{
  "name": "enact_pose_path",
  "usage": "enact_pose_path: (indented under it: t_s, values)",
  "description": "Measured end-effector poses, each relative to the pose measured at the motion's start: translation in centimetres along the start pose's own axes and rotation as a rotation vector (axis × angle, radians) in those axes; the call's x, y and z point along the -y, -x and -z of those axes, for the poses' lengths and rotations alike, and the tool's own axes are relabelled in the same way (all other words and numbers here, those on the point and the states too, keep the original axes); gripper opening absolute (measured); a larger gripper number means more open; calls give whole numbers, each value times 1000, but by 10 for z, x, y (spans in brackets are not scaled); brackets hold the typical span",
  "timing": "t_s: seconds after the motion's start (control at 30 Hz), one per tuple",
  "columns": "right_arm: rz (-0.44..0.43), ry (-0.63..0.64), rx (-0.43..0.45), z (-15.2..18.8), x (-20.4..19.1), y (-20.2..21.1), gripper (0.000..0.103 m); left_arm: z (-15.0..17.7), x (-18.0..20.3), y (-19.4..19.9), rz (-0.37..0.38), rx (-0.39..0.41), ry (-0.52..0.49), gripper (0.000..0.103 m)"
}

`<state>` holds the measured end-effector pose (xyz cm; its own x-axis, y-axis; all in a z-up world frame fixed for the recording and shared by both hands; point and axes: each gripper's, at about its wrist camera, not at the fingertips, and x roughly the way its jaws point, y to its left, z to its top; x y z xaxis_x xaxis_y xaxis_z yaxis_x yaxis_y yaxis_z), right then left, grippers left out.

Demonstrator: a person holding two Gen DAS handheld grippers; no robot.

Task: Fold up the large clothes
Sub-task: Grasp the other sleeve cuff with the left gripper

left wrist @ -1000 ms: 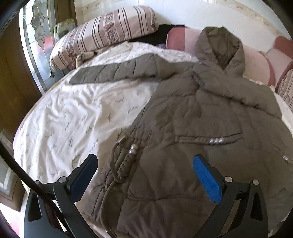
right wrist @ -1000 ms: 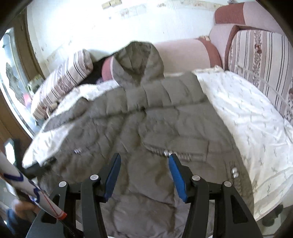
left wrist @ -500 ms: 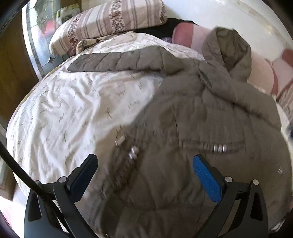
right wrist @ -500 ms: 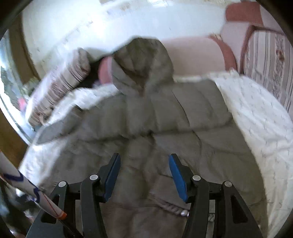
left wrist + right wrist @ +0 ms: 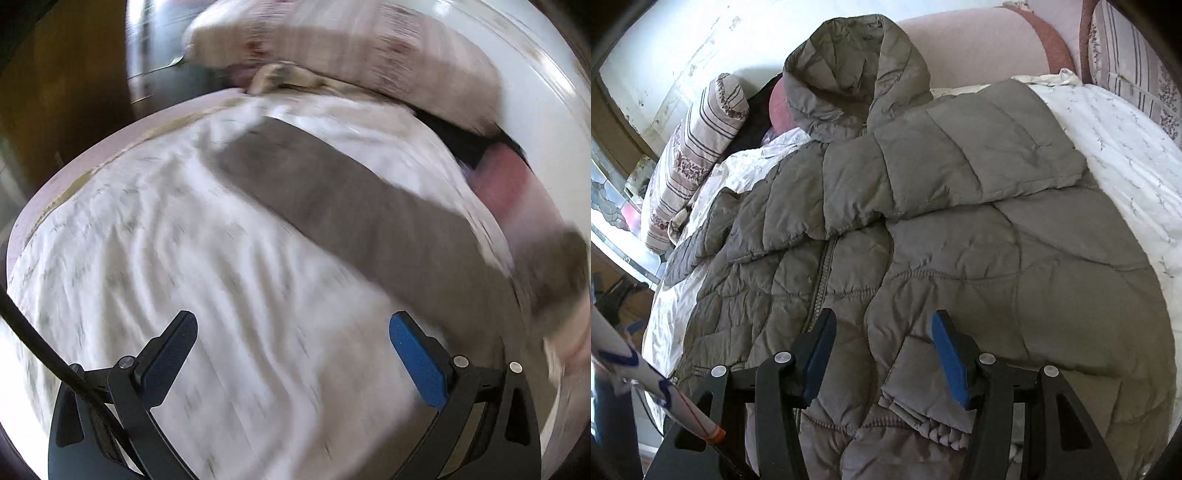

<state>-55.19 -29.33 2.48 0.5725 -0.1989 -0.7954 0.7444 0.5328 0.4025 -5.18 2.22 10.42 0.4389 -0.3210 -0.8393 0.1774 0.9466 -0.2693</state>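
A grey-brown hooded puffer jacket [image 5: 960, 240] lies front up on a bed, its hood [image 5: 857, 62] against the pink headboard. One sleeve [image 5: 979, 158] is folded across the chest. The other sleeve [image 5: 351, 206] stretches out over the white sheet [image 5: 166, 240], blurred in the left wrist view. My left gripper [image 5: 291, 321] is open above bare sheet, short of that sleeve, with nothing between its fingers. My right gripper [image 5: 882, 317] hangs open just over the jacket's front beside the zip, its pads not pressing on the fabric.
A striped pillow [image 5: 351, 48] lies at the bed's far left corner, also seen in the right wrist view [image 5: 698, 147]. A striped cushion [image 5: 1130, 59] stands at the back right. The pink headboard [image 5: 979, 44] backs the bed. Wooden furniture and a window flank the left side.
The left wrist view has swung fast from the jacket's body to the outstretched sleeve and bare sheet. The right gripper has dropped closer to the jacket's front. Both keep the same jaw width.
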Motion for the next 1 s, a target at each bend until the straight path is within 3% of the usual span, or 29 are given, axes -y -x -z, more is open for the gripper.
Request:
enact_pose_path:
  t_s: [0.2,0.27,0.43,0.77,0.8,0.87,1.0]
  values:
    - [-11,14,-9,-2,-2,-4,59,-62,-55,-46,96,-18,227,101]
    - [-11,17,-12,-3,-3,-6,59,-74,-70,-67,163,-27,281,89]
    - [-2,23,-24,-5,-6,-14,59,-84,-83,-105,224,-40,309,76]
    - [11,33,-22,-4,-8,-18,59,-95,-76,-143,317,57,334,73]
    - [12,34,-22,-4,-8,-18,59,-97,-73,-144,315,71,327,67]
    - [14,36,-21,-4,-8,-18,59,-99,-69,-147,324,54,309,14]
    - [12,28,-14,-4,-8,-16,59,-96,-63,-139,309,76,270,14]
